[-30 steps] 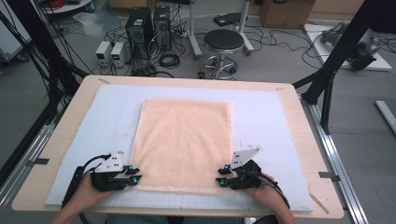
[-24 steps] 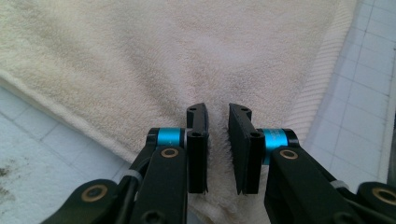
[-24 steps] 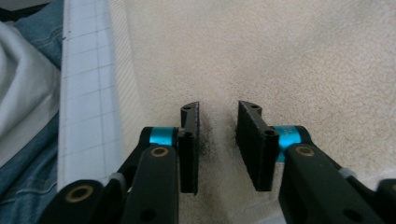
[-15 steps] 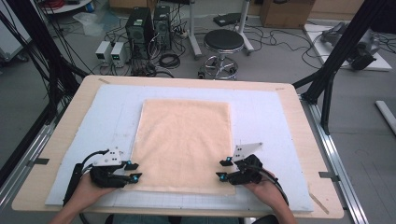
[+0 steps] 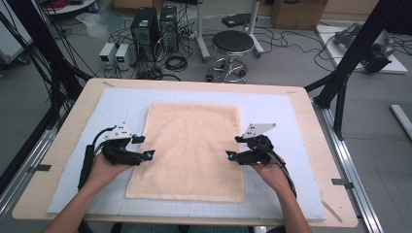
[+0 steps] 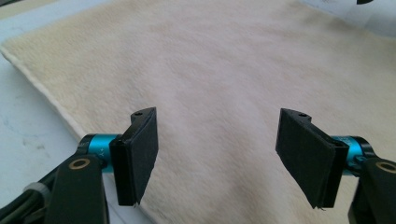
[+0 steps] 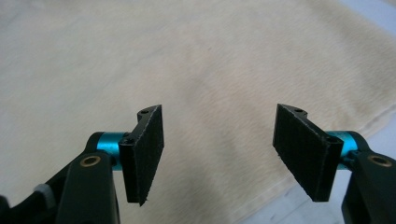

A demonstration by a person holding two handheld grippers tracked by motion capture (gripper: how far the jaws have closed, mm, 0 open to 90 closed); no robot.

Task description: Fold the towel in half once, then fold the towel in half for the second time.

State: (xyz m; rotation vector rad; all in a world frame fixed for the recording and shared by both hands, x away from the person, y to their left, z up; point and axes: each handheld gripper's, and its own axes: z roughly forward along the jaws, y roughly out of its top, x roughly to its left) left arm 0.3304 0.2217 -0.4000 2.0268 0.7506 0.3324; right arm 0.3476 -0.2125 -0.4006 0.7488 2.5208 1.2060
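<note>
A peach-coloured towel (image 5: pixel 192 150) lies flat on the white mat in the high view. My left gripper (image 5: pixel 145 154) hovers over the towel's left edge, and my right gripper (image 5: pixel 231 156) over its right edge, both pointing inward. Both pairs of jaws have just been opening, with nothing between them. In the left gripper view the left gripper (image 6: pixel 219 154) stands wide open above the towel (image 6: pixel 224 70). The right gripper (image 7: pixel 219 149) in the right gripper view is also open, above the towel (image 7: pixel 187 60) near its hem.
The white mat (image 5: pixel 291 126) covers most of the wooden table (image 5: pixel 73 126). Behind the table stand a round stool (image 5: pixel 233 43), computer towers (image 5: pixel 145 24) and cables on the floor. Black frame posts (image 5: pixel 345 77) rise at both back corners.
Both hands have moved away from the towel's near corners, forward along its side edges, and have risen. Both pairs of jaws have opened.
</note>
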